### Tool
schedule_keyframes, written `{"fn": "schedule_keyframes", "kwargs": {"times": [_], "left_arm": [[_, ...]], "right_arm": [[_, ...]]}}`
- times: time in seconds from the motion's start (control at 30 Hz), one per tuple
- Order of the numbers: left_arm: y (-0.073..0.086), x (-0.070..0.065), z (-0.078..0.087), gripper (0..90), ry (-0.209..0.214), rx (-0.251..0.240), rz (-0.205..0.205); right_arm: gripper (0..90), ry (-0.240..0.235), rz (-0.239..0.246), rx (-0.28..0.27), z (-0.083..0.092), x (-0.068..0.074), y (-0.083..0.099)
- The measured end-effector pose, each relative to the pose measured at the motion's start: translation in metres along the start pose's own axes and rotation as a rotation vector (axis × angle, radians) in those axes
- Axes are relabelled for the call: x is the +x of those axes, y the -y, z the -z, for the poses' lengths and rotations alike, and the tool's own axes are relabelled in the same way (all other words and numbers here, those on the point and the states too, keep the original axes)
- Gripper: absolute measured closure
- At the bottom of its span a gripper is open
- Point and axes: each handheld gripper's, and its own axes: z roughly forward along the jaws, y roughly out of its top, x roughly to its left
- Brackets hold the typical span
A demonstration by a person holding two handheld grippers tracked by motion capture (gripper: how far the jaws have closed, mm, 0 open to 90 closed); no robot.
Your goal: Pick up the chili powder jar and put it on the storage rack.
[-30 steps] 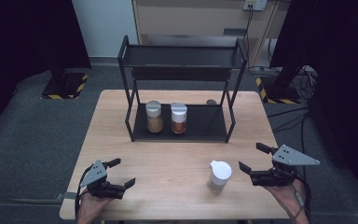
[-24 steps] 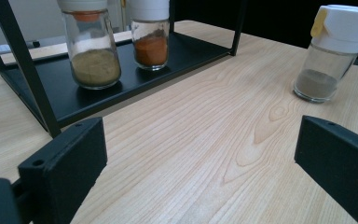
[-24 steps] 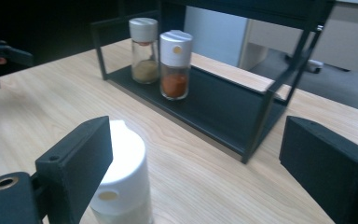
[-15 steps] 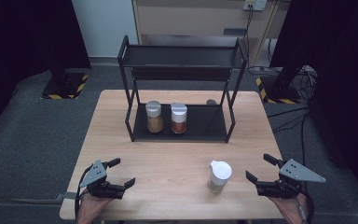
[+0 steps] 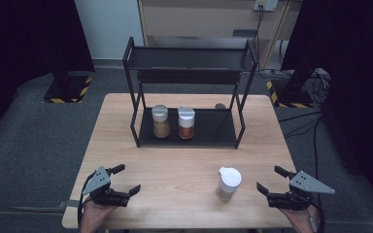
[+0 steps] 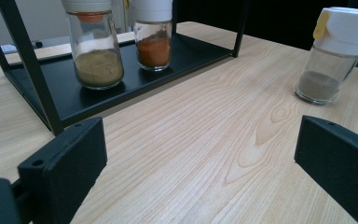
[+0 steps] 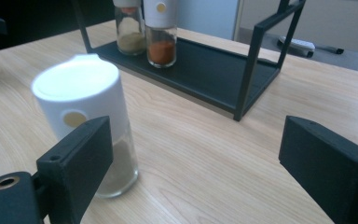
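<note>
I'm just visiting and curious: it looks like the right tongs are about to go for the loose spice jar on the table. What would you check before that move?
1. Right tongs open wide enough: ok, the jaws stand apart with nothing between them.
2. Loose spice jar upright, white lid on: ok.
3. Jar lined up between the jaws: not ok; in the right gripper view it sits off by the left jaw.
4. Free room on the rack's lower shelf: ok, bare beside the two jars.
5. Left tongs out of the way: ok, open at the table's near left.
6. Lid tightness: cannot tell.
</note>
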Motion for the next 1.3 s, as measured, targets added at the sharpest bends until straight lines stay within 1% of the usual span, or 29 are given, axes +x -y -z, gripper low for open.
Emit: {"fn": "schedule_keyframes", "kwargs": {"times": [0.13, 0.23, 0.37, 0.53, 0.67, 0.8, 1.1, 1.3], "left_arm": [[0.000, 0.000, -0.001, 1.3, 0.004, 0.002, -0.005], [-0.001, 0.000, -0.001, 1.3, 0.007, 0.002, -0.013], [-0.001, 0.000, -0.001, 1.4, 0.015, -0.003, -0.020], [-0.001, 0.001, -0.003, 1.4, 0.028, -0.003, -0.025], [-0.001, 0.000, -0.003, 1.3, 0.025, -0.005, -0.026], [0.000, 0.000, -0.002, 1.2, 0.024, -0.009, -0.021], [0.002, 0.002, -0.003, 1.0, 0.033, -0.018, -0.003], [0.001, 0.003, -0.003, 0.9, 0.034, -0.017, -0.002]], "right_arm": [[10.1, 0.005, 0.004, 0.006, -0.002, 0.001, 0.004], [10.2, 0.005, 0.012, -0.011, -0.001, 0.001, 0.006], [9.9, -0.002, 0.013, -0.016, -0.001, -0.001, 0.009], [8.3, -0.016, -0.004, -0.024, -0.002, -0.004, 0.012], [7.5, -0.018, -0.012, -0.015, -0.004, -0.004, 0.012], [7.1, -0.015, -0.010, -0.021, -0.003, -0.003, 0.013], [7.1, -0.012, -0.009, -0.012, -0.004, -0.002, 0.013], [7.2, -0.015, -0.017, -0.013, -0.004, -0.004, 0.013]]}}
